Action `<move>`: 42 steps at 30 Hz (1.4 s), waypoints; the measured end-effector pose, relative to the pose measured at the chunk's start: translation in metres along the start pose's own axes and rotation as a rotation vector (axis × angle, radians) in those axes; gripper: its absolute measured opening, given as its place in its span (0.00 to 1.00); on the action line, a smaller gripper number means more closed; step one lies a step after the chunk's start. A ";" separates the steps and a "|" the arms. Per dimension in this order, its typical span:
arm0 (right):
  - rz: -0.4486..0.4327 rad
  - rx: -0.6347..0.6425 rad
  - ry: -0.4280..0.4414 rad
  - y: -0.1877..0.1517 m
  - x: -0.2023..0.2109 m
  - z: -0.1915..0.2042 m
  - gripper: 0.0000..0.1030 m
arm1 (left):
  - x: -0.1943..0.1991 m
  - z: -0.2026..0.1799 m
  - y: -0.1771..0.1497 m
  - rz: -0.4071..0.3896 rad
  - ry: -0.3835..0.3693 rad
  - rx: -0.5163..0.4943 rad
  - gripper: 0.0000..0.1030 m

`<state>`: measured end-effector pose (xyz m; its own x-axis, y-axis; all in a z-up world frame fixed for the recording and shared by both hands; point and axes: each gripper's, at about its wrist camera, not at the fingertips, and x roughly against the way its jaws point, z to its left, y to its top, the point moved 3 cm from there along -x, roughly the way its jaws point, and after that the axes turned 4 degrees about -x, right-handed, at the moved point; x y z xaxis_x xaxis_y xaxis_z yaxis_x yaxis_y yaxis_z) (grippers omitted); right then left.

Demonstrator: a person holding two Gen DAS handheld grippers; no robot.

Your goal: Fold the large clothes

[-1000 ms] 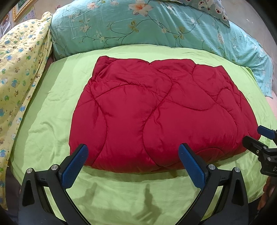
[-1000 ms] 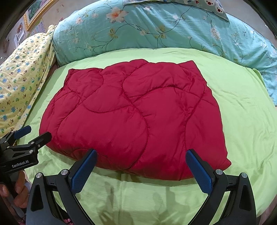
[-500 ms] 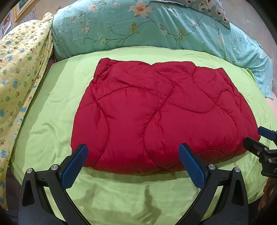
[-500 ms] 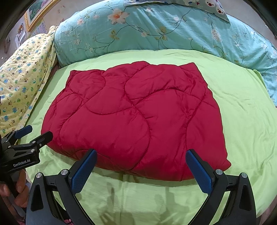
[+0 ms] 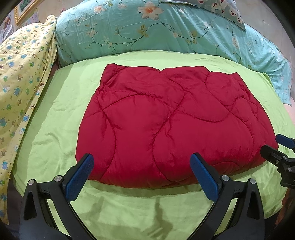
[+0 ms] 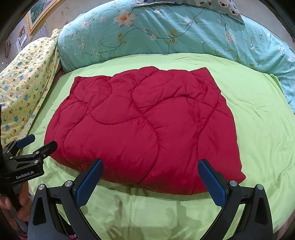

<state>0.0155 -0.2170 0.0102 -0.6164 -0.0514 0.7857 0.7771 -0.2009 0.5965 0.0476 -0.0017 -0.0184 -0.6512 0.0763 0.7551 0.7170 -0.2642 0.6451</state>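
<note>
Your right gripper (image 5: 272, 150) is cut off by the right edge of the left wrist view, its body out of frame. The red quilted garment (image 6: 143, 129) hides its own folded layers. The framed picture (image 6: 39, 13) at far left is cropped and too blurred to read.

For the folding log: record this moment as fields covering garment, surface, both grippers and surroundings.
garment: red quilted garment, lying in a flat, compact block
surface: green sheet
left gripper: open, empty, at the garment's near edge
right gripper: open, empty, at the near edge
behind: teal floral duvet
left side: yellow printed blanket
</note>
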 end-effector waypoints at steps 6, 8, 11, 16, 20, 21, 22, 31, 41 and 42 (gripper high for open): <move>0.000 -0.001 0.004 0.001 0.001 0.001 0.99 | 0.000 0.000 0.001 -0.001 0.002 0.003 1.00; -0.001 0.000 0.005 0.001 0.001 0.001 0.99 | 0.000 0.000 0.001 -0.001 0.001 0.002 1.00; 0.000 -0.002 0.006 0.001 0.001 0.001 0.99 | 0.000 0.000 0.001 -0.001 0.001 0.003 1.00; 0.000 -0.002 0.005 0.001 0.001 0.001 0.99 | -0.001 0.000 0.003 -0.003 0.002 0.005 1.00; -0.001 -0.003 0.007 0.001 0.001 0.001 0.99 | 0.000 -0.001 0.004 -0.003 0.004 0.003 1.00; -0.001 -0.002 0.006 0.001 0.000 0.001 0.99 | 0.000 -0.002 0.004 -0.003 0.004 0.002 1.00; -0.001 -0.002 0.006 0.001 0.000 0.001 0.99 | 0.000 -0.002 0.004 -0.003 0.004 0.002 1.00; 0.002 -0.016 0.001 0.006 -0.002 -0.007 0.99 | -0.003 -0.005 0.006 0.002 0.001 -0.001 1.00; 0.007 -0.022 0.007 0.007 -0.007 -0.009 0.99 | -0.011 -0.009 0.006 0.009 -0.016 -0.005 1.00; 0.007 -0.021 0.007 0.007 -0.008 -0.009 0.99 | -0.011 -0.008 0.006 0.009 -0.013 -0.005 1.00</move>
<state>0.0244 -0.2265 0.0071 -0.6120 -0.0597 0.7886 0.7785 -0.2211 0.5874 0.0574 -0.0123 -0.0239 -0.6413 0.0869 0.7624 0.7215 -0.2700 0.6376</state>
